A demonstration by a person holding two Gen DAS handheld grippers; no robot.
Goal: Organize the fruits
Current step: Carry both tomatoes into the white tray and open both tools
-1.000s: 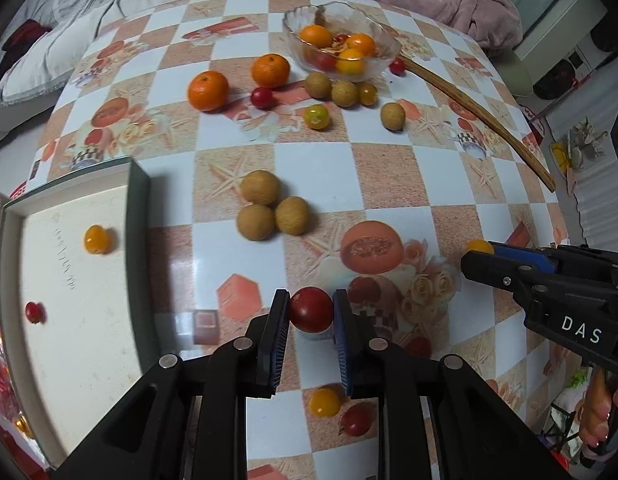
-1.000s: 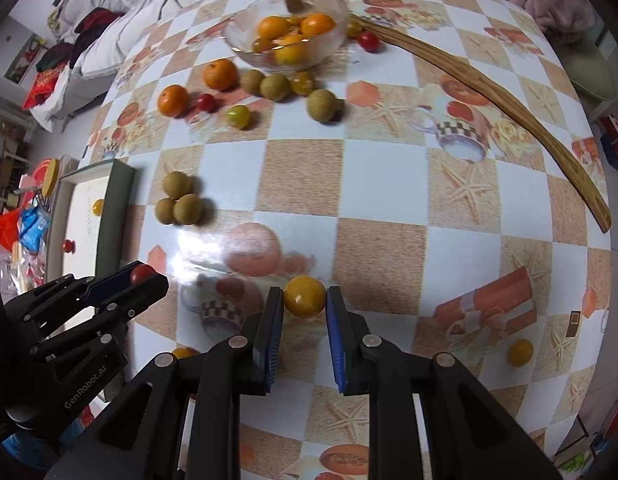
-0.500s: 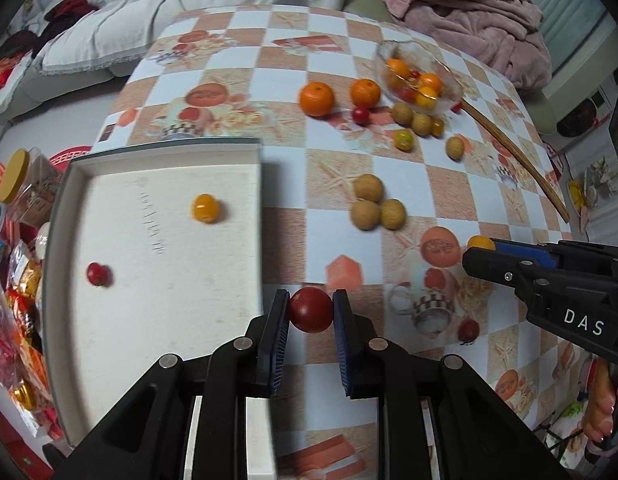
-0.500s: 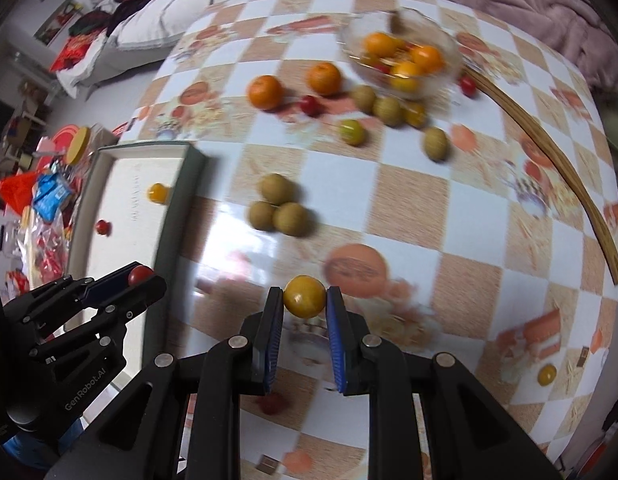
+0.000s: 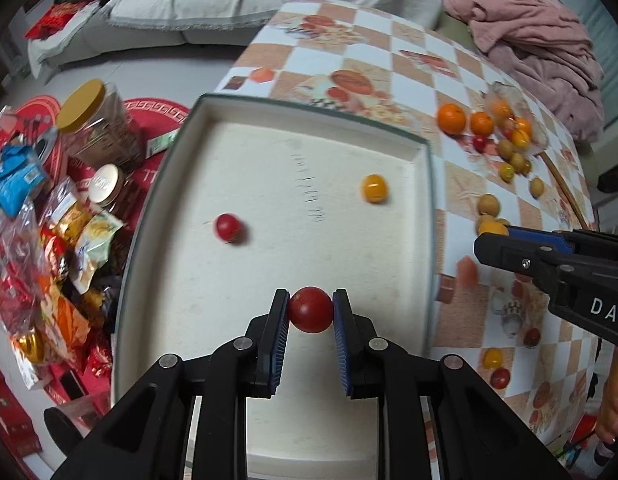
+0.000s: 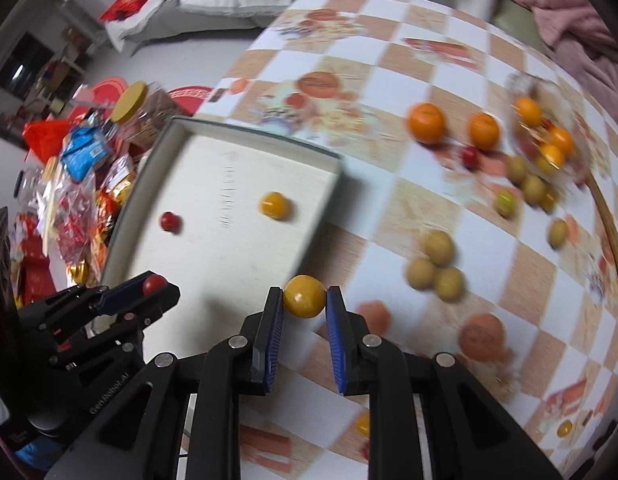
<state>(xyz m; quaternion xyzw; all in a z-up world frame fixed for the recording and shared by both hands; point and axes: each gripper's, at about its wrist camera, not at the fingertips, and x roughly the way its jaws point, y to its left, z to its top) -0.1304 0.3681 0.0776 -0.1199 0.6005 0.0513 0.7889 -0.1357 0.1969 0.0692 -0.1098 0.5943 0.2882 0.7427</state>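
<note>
My left gripper [image 5: 310,309] is shut on a red cherry tomato [image 5: 311,309] and holds it above the near part of the white tray [image 5: 405,140]. A small red tomato [image 5: 228,227] and a yellow tomato [image 5: 374,188] lie in the tray. My right gripper [image 6: 304,295] is shut on a yellow cherry tomato [image 6: 304,295] above the tray's right edge [image 6: 329,196]. It shows in the left wrist view [image 5: 493,229] at the right. The left gripper shows in the right wrist view [image 6: 151,285] at the left.
Oranges [image 6: 426,123], brown longans [image 6: 437,264], small tomatoes and a glass bowl [image 6: 545,136] of fruit lie on the checkered table. A wooden stick [image 6: 615,240] curves along the right. Jars [image 5: 95,120] and snack packets [image 5: 49,248] crowd the floor left of the tray.
Both grippers have swung left with their tomatoes. The left one is now over the tray, the right one at its right edge. The fruits in the tray look nearer.
</note>
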